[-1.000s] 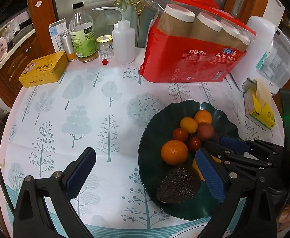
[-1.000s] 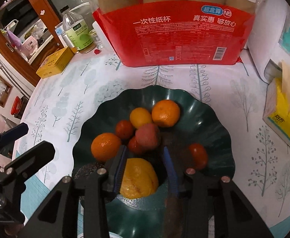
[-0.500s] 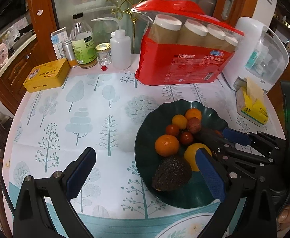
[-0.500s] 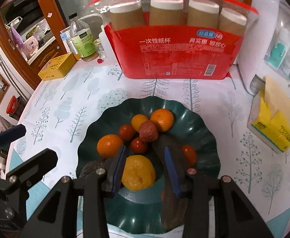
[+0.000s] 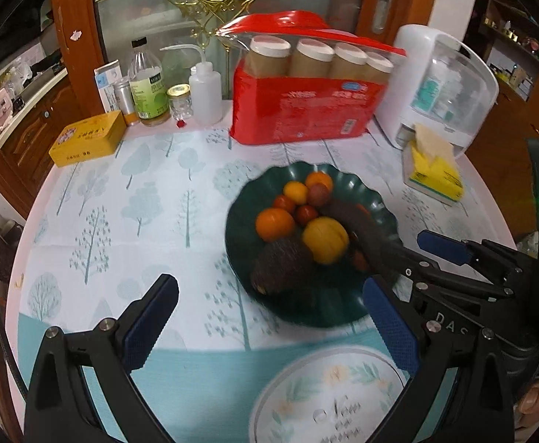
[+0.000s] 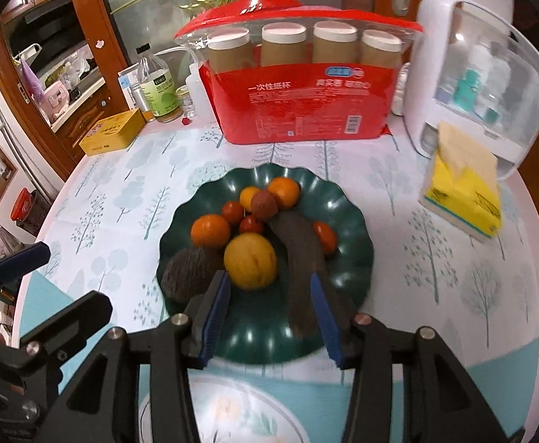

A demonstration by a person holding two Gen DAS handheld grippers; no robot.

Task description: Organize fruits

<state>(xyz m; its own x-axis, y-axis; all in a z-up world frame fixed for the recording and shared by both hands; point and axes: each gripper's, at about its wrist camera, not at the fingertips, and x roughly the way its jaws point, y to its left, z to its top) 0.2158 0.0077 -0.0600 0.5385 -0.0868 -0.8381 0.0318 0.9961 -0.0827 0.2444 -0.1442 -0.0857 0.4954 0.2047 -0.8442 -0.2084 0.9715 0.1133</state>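
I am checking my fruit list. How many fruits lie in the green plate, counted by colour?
orange fruits: 2
yellow fruits: 2
red fruits: 3
brownish-pink fruit: 1
dark brown fruits: 2
Total: 10, all in the green plate, as the right wrist view shows them.

Glossy green plate [image 6: 354, 221]; rough dark avocado [image 6: 190, 273]; smooth printed tablecloth [image 6: 129, 199]
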